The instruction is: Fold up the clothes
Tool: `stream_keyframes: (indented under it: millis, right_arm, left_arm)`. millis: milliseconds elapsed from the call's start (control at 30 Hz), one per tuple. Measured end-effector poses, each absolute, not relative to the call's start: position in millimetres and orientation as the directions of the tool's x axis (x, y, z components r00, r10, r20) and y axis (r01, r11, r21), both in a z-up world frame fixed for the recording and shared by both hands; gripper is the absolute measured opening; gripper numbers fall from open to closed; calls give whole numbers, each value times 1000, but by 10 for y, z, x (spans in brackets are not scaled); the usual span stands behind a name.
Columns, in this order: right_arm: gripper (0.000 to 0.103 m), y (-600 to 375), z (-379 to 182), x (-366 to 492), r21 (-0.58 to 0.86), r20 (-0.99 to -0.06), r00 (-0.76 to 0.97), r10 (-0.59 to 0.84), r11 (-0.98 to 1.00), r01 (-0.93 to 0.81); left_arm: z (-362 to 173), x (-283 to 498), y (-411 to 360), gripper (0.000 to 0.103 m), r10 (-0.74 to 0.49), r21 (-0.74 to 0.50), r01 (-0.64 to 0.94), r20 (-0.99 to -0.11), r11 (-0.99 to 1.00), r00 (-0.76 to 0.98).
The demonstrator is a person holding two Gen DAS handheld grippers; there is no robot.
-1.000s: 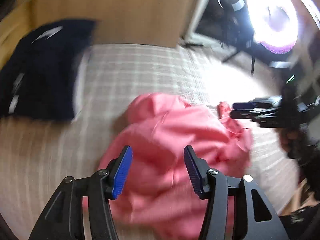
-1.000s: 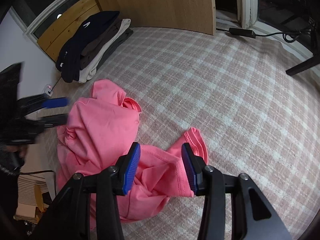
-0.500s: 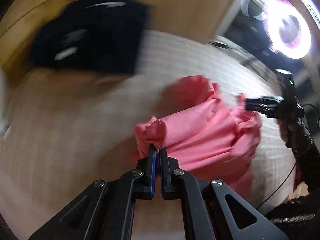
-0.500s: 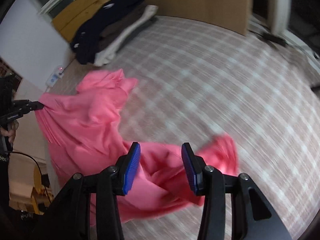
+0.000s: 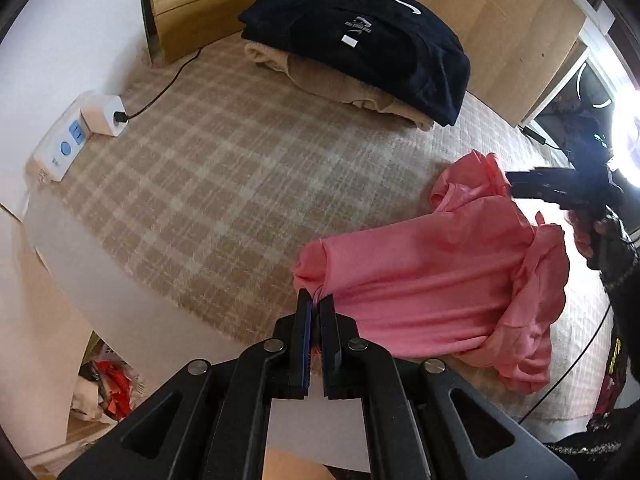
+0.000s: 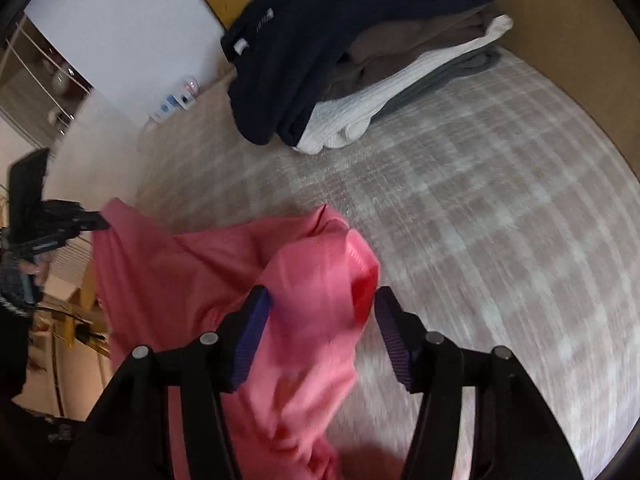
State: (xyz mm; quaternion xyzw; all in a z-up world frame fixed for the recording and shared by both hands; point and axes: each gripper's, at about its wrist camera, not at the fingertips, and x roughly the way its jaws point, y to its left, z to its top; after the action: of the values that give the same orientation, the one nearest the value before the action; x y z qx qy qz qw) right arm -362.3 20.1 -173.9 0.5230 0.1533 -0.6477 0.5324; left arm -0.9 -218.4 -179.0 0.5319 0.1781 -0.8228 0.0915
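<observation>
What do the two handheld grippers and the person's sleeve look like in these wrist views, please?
Both the left gripper and right gripper have matte black angular frames, silver rivets and ribbed blue pads. The sleeve is dark knit with pale flecks.

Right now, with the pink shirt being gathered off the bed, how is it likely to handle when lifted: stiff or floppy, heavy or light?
Probably floppy: the pink shirt sags in folds from the shut left gripper. Likely light, since one pinched corner carries that edge. It may bunch as the right gripper closes around loose fabric.
</observation>
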Motion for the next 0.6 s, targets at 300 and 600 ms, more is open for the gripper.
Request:
stream_keyframes:
  millis: [300, 600]
  right_arm:
    - [4, 1706, -209, -3185, 327, -624, -285, -727, -575, 750]
    - [4, 3512, 1883, -1941, 155, -273, -771, -575, -817, 555]
  left_arm:
    - [-1328, -65, -2085, 3, 28, -201, 262, -838, -944, -545]
    - [444, -454, -1512, 3, 88, -53, -70, -587, -996, -805]
